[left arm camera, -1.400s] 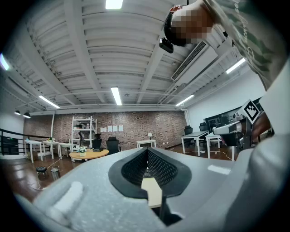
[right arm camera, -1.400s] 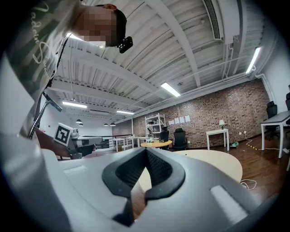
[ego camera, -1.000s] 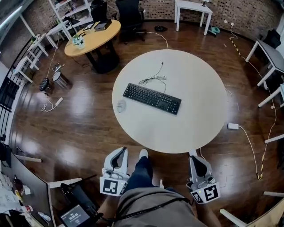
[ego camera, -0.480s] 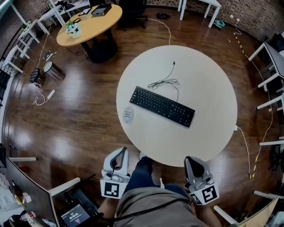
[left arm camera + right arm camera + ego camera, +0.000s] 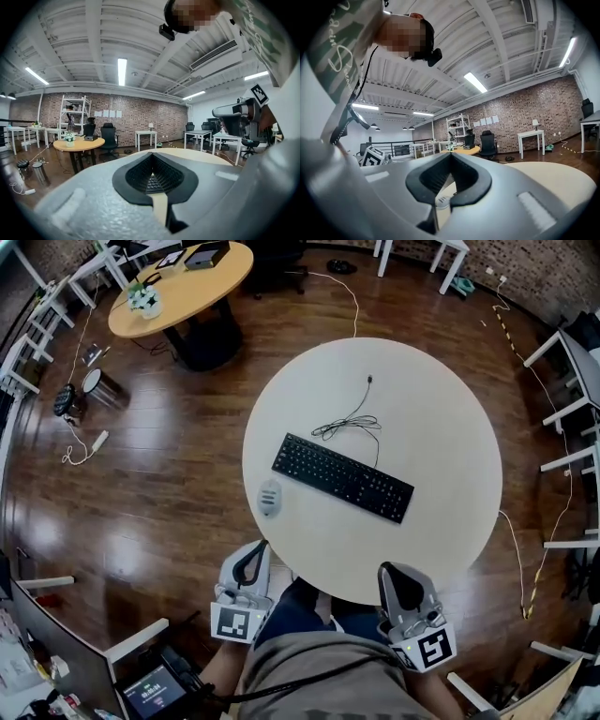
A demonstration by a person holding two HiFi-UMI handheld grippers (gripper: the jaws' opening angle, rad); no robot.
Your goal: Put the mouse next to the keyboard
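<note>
The mouse (image 5: 269,497) is lying by the desk's (image 5: 431,409) left edge, just off the keyboard's (image 5: 342,477) left end, seemingly pointing away from the person, ahead of the left gripper (image 5: 253,551), which is hovering nearer than the right gripper (image 5: 394,570), both with jaws pressed together, empty.

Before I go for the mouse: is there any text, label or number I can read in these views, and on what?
Nothing reads clearly.
keyboard: key legends too small.
marker cube: black-and-white square pattern, no letters.
screen: figures blurred.
shirt: cursive lettering, cut off, unreadable.
wall sheets: too small.
</note>
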